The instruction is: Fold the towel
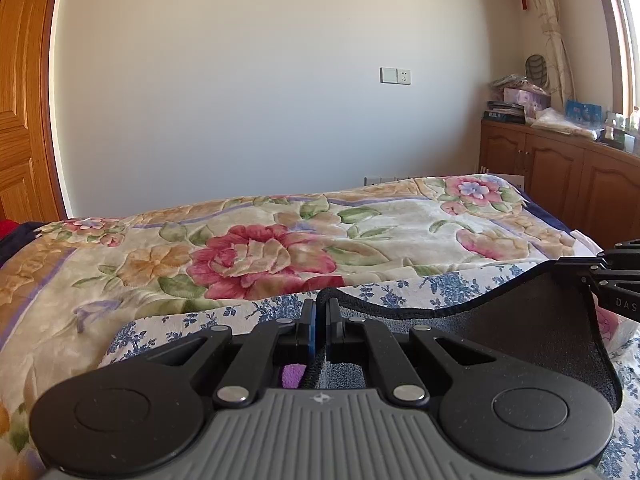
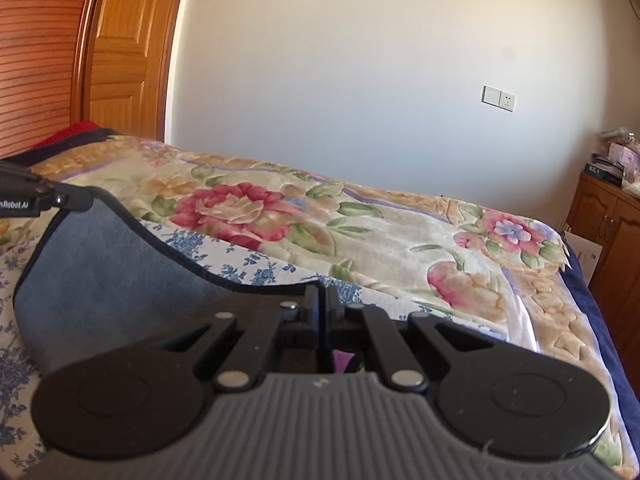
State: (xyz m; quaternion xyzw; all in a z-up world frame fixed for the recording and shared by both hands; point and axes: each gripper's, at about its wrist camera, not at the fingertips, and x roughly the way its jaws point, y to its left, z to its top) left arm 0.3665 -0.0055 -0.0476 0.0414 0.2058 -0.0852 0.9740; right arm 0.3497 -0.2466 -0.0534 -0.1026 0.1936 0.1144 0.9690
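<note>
I see floral bed (image 1: 248, 252) spread wide ahead of both tools; left gripper (image 1: 321, 312) & right gripper (image 2: 323, 304) each pinch dark grey towel's (image 1: 520, 320) top hem, which sags btwn them.

Each gripper (image 1: 321, 312) is black, with round side discs, silver pivot pins and a ribbed grey base bearing a small emblem. The left one's fingers (image 1: 309, 326) show blue pads. White lettering marks both bodies.

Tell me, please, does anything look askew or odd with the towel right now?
Nothing stands out: the grey towel hangs between the left gripper and right gripper, its top edge sagging slightly above the bed.
</note>
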